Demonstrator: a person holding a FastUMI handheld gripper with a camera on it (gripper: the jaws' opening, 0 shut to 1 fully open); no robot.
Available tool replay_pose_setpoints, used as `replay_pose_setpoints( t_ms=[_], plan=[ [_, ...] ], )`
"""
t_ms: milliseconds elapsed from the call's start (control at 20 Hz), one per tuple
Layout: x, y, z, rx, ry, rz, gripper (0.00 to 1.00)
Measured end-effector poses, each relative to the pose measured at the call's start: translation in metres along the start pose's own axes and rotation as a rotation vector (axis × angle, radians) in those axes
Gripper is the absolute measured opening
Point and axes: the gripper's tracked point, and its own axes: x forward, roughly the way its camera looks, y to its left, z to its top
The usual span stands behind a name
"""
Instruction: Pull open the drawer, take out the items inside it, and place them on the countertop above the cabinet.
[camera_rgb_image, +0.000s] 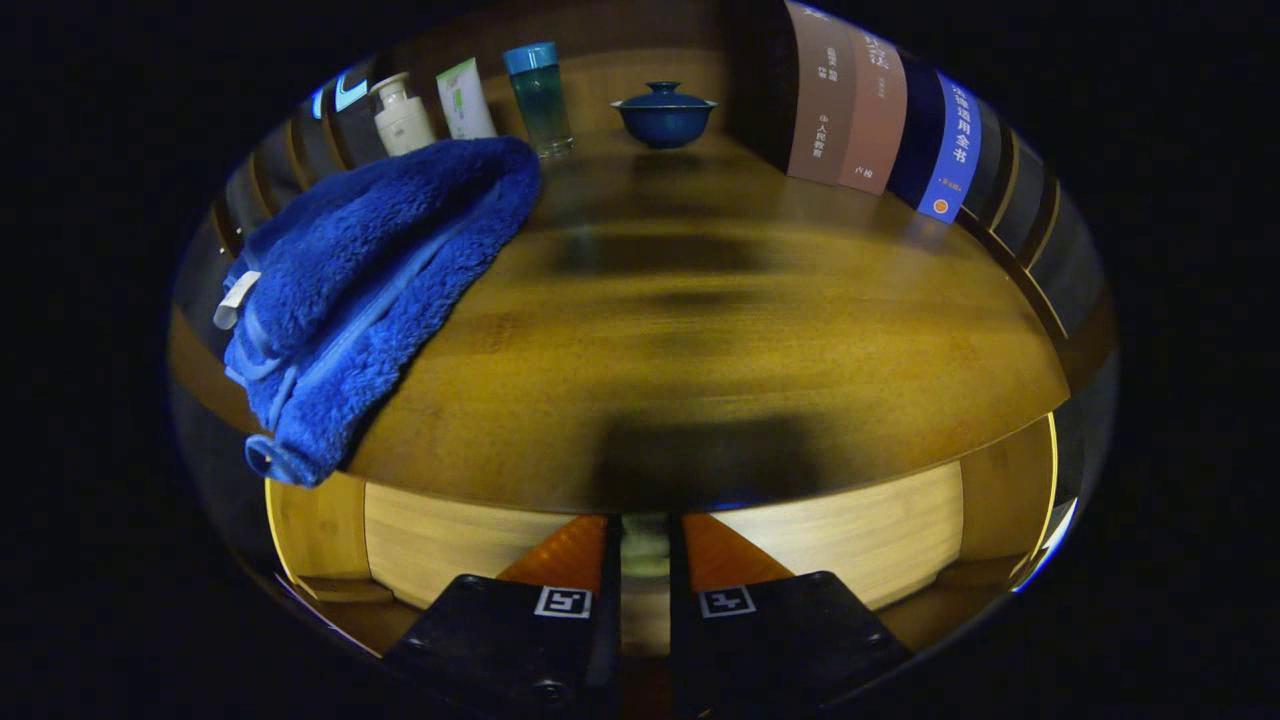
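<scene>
Gripper (645, 545) fingers nearly pressed together, a narrow gap between, holding nothing; blue towel (360, 290) drapes over the countertop's (720, 330) front left corner; open drawer (450, 540) lies directly below the fingers, under the front edge.

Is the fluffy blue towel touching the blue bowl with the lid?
Apart. The gripper view shows bare countertop between the towel and the lidded bowl, beyond the gripper.

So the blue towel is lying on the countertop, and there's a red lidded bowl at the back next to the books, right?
Not quite. The gripper view shows the lidded bowl is dark blue, not red. The rest holds: the blue towel lies on the countertop, and the bowl stands at the back beside the books. The gripper jaws stand nearly closed, holding nothing.
</scene>
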Motion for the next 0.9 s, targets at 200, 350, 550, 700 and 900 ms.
replay_pose_setpoints(
  t_ms=[200, 350, 550, 700, 900],
  plan=[
    [-0.034, 0.005, -0.021, 0.002, -0.016, 0.065, 0.24],
    [-0.056, -0.003, -0.031, 0.001, -0.053, 0.071, 0.24],
    [-0.078, -0.011, -0.031, 0.002, -0.111, 0.071, 0.24],
    [-0.094, -0.012, -0.030, 0.004, -0.153, 0.075, 0.24],
    [-0.116, -0.010, -0.023, 0.008, -0.210, 0.091, 0.24]
  ],
)
